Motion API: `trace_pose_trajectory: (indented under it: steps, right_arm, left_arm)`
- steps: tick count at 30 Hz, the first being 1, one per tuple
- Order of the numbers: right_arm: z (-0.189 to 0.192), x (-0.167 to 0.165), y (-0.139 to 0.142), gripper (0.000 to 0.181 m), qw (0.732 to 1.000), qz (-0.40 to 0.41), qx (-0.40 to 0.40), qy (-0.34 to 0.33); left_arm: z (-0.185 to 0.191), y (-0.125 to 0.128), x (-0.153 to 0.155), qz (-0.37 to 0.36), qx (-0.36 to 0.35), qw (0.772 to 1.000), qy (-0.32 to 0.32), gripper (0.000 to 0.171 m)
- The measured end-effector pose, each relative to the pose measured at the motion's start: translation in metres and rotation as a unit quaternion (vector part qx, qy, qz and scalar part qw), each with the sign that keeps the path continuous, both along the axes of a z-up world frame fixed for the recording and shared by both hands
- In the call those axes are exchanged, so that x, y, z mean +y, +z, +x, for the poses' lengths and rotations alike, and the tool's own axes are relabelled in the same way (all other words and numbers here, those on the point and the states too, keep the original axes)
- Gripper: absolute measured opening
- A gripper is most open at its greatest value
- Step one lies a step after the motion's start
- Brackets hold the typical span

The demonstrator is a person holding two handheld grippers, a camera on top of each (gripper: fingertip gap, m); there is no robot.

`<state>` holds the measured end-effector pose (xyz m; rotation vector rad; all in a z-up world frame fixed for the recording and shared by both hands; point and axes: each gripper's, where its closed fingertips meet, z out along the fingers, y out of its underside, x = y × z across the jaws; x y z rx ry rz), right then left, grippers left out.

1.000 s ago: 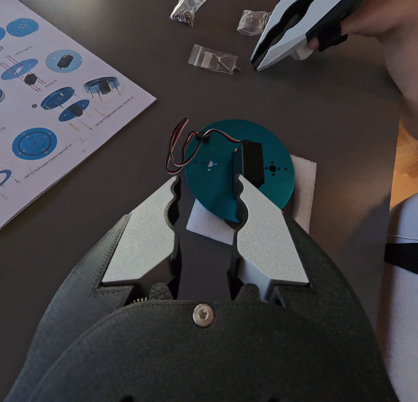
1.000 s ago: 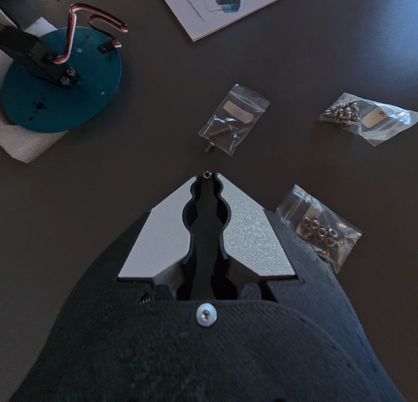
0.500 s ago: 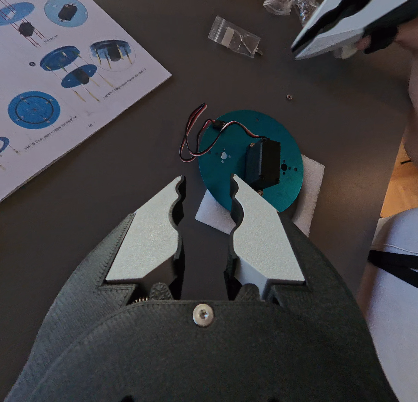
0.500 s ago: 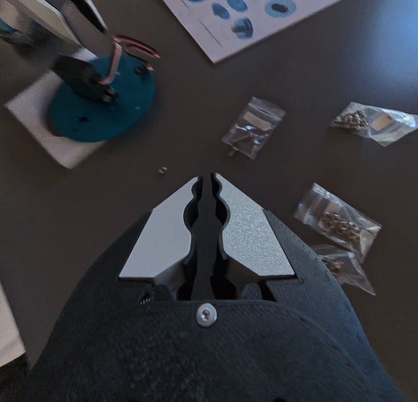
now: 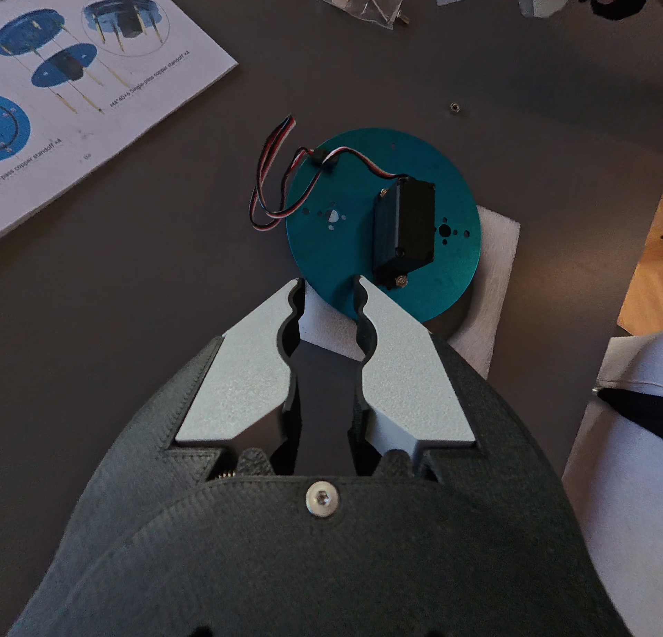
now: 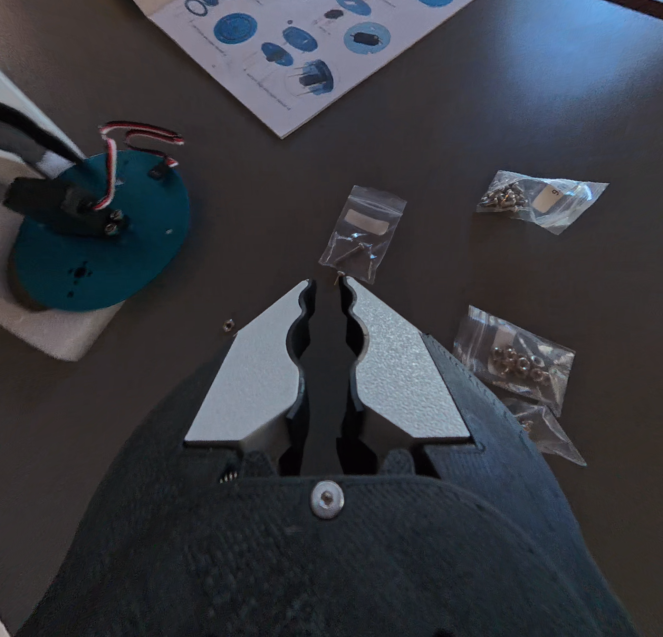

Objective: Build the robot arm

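The teal round plate point(image 5: 362, 246) lies flat on a white foam pad point(image 5: 497, 261) on the dark table point(image 5: 179, 261). A black servo box point(image 5: 403, 230) sits on the plate, right of its middle. The box's long side runs from near to far in the left wrist view. Its red, white and black wire point(image 5: 272, 175) loops off the plate's far left edge.

The left gripper point(image 5: 328, 282) hovers at the plate's near edge with its jaws spread and nothing between them. A second ago its right finger covered part of the servo; now the whole servo shows.

The right gripper point(image 6: 327, 282) had a tiny nut point(image 6: 227, 325) pinched at its tips a second ago. Now its jaws are a little apart and empty, and the nut lies on the table just left of them. A small screw point(image 6: 337, 278) pokes from a clear bag point(image 6: 362, 234) right at its right fingertip. Bags of nuts point(image 6: 513, 361) and screws point(image 6: 538, 200) lie to the right. A paper sheet with blue drawings point(image 6: 305, 35) lies farther off.
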<state>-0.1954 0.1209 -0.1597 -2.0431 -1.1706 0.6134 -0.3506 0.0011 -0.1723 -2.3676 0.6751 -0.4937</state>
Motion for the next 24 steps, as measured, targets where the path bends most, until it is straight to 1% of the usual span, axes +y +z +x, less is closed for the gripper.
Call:
trace_pose_trajectory:
  steps: [4, 6, 7, 8, 13, 15, 17, 20, 21, 23, 24]
  right_arm:
    - [-0.003, 0.002, -0.013, 0.013, 0.998, -0.015, -0.054, -0.006]
    - [-0.006, 0.0, -0.02, 0.012, 0.998, -0.025, -0.064, -0.004]
    - [-0.007, -0.001, -0.023, 0.01, 0.997, -0.03, -0.069, -0.003]
    - [-0.009, -0.002, -0.023, 0.003, 0.997, -0.03, -0.066, 0.002]
    - [-0.007, -0.004, -0.023, 0.0, 0.996, -0.014, -0.083, 0.012]
    - [-0.006, -0.008, -0.02, 0.0, 0.996, -0.004, -0.081, 0.022]
    - [-0.006, -0.015, -0.016, 0.0, 0.996, 0.015, -0.077, 0.039]
    - [-0.001, -0.017, -0.01, 0.0, 0.994, 0.06, -0.083, 0.042]
    - [0.001, -0.016, -0.008, 0.0, 0.994, 0.067, -0.078, 0.034]
    - [-0.001, -0.021, -0.004, 0.0, 0.996, 0.058, -0.051, 0.043]
    - [-0.003, -0.024, -0.003, 0.006, 0.997, 0.049, -0.037, 0.054]
  left_arm:
    - [0.002, 0.0, -0.016, 0.001, -0.005, 0.999, 0.036, 0.028]
    - [0.004, 0.0, -0.025, 0.006, -0.005, 0.999, 0.047, 0.029]
    - [0.005, 0.0, -0.031, 0.009, -0.006, 0.999, 0.052, 0.03]
    - [0.007, 0.0, -0.036, 0.011, -0.009, 0.998, 0.055, 0.031]
    - [0.02, -0.001, -0.068, 0.006, -0.023, 0.999, 0.036, 0.031]
    - [0.021, 0.001, -0.081, 0.0, -0.042, 0.999, 0.026, 0.028]
    - [0.017, 0.007, -0.087, 0.01, -0.07, 0.997, 0.031, 0.023]
    - [0.005, 0.017, -0.096, 0.021, -0.116, 0.992, 0.045, 0.023]
    - [0.003, 0.02, -0.099, 0.022, -0.135, 0.99, 0.044, 0.023]
    - [0.001, 0.026, -0.105, 0.021, -0.164, 0.985, 0.039, 0.023]
    - [0.0, 0.028, -0.107, 0.024, -0.173, 0.984, 0.036, 0.023]
